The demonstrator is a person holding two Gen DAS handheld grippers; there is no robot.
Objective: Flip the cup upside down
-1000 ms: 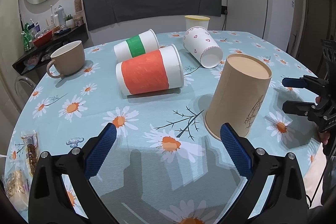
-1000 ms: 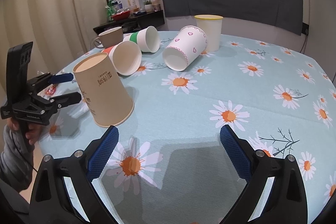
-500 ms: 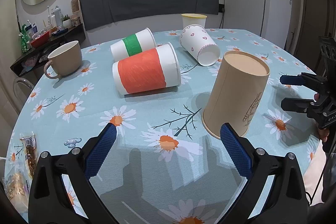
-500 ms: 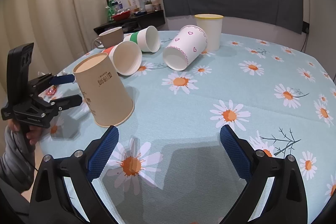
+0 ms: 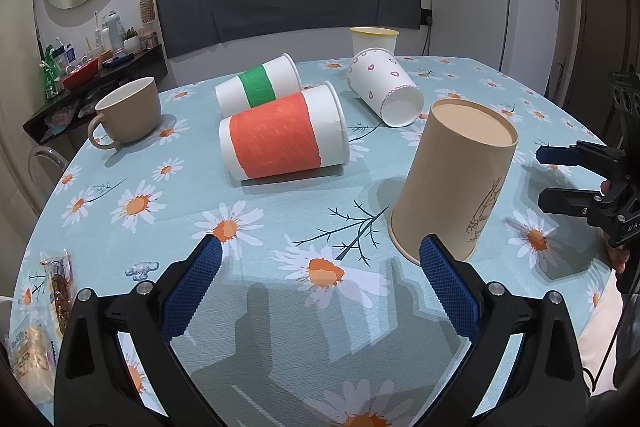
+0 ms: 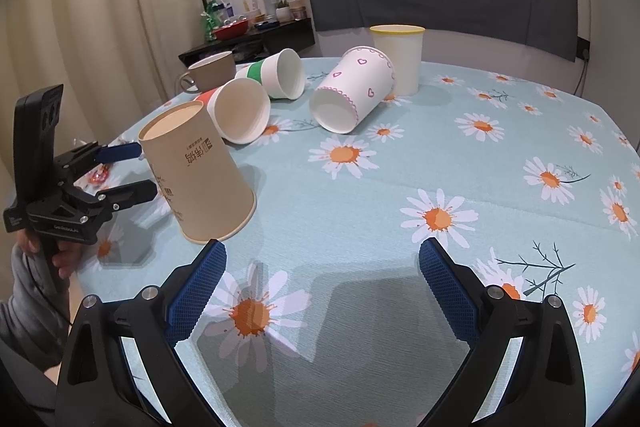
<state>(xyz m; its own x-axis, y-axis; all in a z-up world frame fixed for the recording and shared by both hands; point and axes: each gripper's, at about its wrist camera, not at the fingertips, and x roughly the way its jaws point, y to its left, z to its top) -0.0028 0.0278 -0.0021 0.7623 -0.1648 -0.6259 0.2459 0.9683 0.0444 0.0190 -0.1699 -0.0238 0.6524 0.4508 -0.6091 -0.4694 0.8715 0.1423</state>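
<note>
Little has shifted since a moment ago; only the left gripper has eased back slightly. The brown paper cup stands rim-down on the daisy tablecloth, so the flip looks done. Both the left and right gripper hang open, empty. Smooth tapered card, flat base upward.

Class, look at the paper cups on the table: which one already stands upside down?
The plain brown cup, nearest both hand-held grippers, stands rim-down, base on top. The orange-banded, green-banded and heart-patterned cups lie sideways; the yellow-rimmed cup stands mouth-up.
</note>
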